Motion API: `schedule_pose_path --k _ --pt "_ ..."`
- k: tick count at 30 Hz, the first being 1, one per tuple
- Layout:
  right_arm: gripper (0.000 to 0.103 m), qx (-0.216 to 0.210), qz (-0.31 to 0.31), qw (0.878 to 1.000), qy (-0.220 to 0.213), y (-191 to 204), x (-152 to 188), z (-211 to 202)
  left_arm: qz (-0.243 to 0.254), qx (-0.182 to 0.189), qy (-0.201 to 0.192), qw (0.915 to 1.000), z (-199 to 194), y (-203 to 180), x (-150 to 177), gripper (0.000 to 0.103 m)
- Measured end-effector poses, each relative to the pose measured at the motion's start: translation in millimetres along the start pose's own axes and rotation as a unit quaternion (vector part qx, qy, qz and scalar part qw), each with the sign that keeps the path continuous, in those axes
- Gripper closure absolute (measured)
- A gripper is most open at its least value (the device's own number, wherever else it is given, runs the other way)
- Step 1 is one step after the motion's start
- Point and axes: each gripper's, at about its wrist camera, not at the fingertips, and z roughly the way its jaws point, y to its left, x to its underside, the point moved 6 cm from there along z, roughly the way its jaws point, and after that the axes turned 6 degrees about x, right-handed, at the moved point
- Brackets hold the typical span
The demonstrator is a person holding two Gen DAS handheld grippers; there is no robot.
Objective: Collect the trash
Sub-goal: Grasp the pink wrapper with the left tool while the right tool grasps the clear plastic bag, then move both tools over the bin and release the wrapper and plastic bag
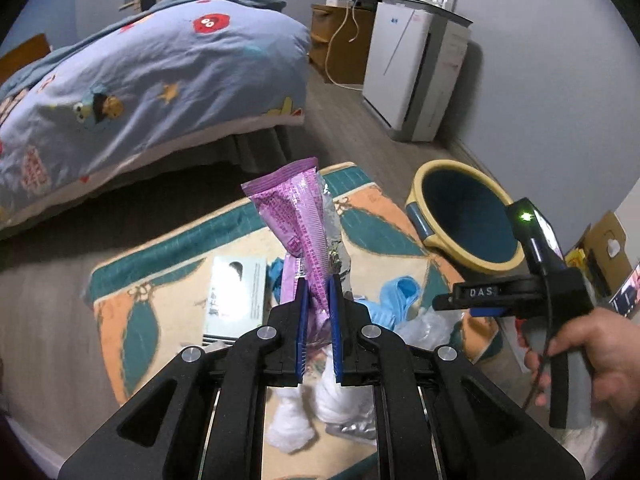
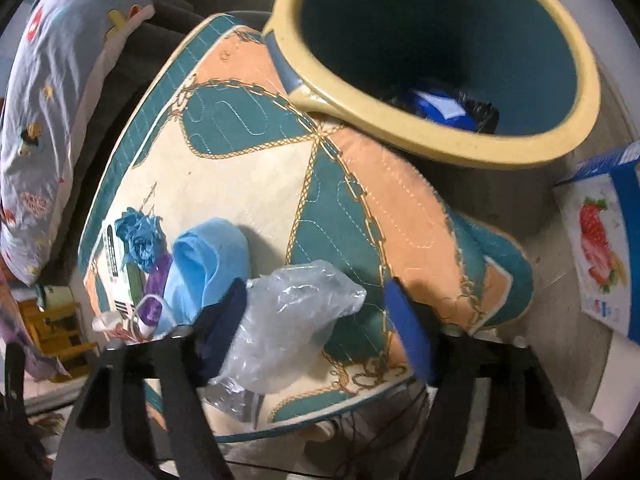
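Note:
My left gripper (image 1: 318, 284) is shut on a purple snack wrapper (image 1: 292, 208) and holds it upright above the patterned rug (image 1: 160, 248). My right gripper (image 2: 316, 324) points down at the rug (image 2: 248, 176). Its jaws stand apart around a crumpled clear plastic bag (image 2: 296, 304). The left pad (image 2: 224, 320) touches the bag, while the right pad (image 2: 408, 332) is clear of it. A yellow-rimmed teal bin (image 2: 460, 148) lies tilted at the rug's far corner with a blue item (image 2: 440, 110) inside. The bin (image 1: 420, 184) also shows in the left wrist view.
More litter lies on the rug: a blue crumpled glove (image 2: 140, 236), a light blue cloth (image 2: 208, 256), white tissues (image 1: 288, 428) and a printed packet (image 1: 236, 292). A bed (image 1: 140, 80) stands left, an air purifier (image 1: 412, 68) behind, a strawberry box (image 2: 600, 248) right.

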Motion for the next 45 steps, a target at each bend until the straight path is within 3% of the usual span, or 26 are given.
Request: schedule_pose_path --k 1,2,4,7,16,22,28,33,36,45 --pt "0.060 -0.005 0.002 1.000 0.007 0.8 0.3 3.5 0.000 0.000 -0.001 1.0000 -0.4 0.8 -0.4 0.092" --pt "0.066 -0.010 0.002 1.000 0.010 2.2 0.1 4.6 -0.002 0.001 -0.002 1.0000 -0.3 0.8 -0.7 0.092" --pt "0.088 -0.025 -0.008 1.000 0.008 9.6 0.0 2.7 -0.004 0.001 -0.002 1.0000 -2.3 1.3 0.0 0.092" --pt "0.097 -0.036 -0.027 0.999 -0.016 19.4 -4.6 -11.6 -0.003 -0.002 -0.002 1.0000 -2.2 1.5 0.7 0.092" --pt "0.100 -0.071 -0.047 0.993 -0.086 23.6 -20.5 -60.4 0.006 -0.005 0.001 1.0000 1.3 -6.1 2.6 0.092" --pt "0.100 -0.068 -0.070 0.986 -0.134 29.5 -29.5 -93.4 0.014 -0.005 0.005 0.9999 4.0 -11.8 2.8 0.092" --pt "0.100 -0.078 -0.110 0.966 -0.219 36.9 -42.0 -153.1 0.024 -0.008 0.007 0.9997 6.5 -18.4 5.6 0.092" --pt "0.100 -0.044 -0.150 0.943 -0.292 29.5 -65.3 -198.2 0.041 -0.016 -0.013 0.9989 -0.7 -27.7 -6.0 0.092" --pt "0.100 -0.026 -0.151 0.934 -0.323 15.8 -87.8 -209.4 0.047 -0.003 -0.026 0.9986 -1.2 -40.1 -20.4 0.092" --pt "0.100 -0.029 -0.070 0.955 -0.287 -36.3 -139.7 -170.6 0.111 0.052 -0.015 0.9923 46.9 -111.3 -61.7 0.092"
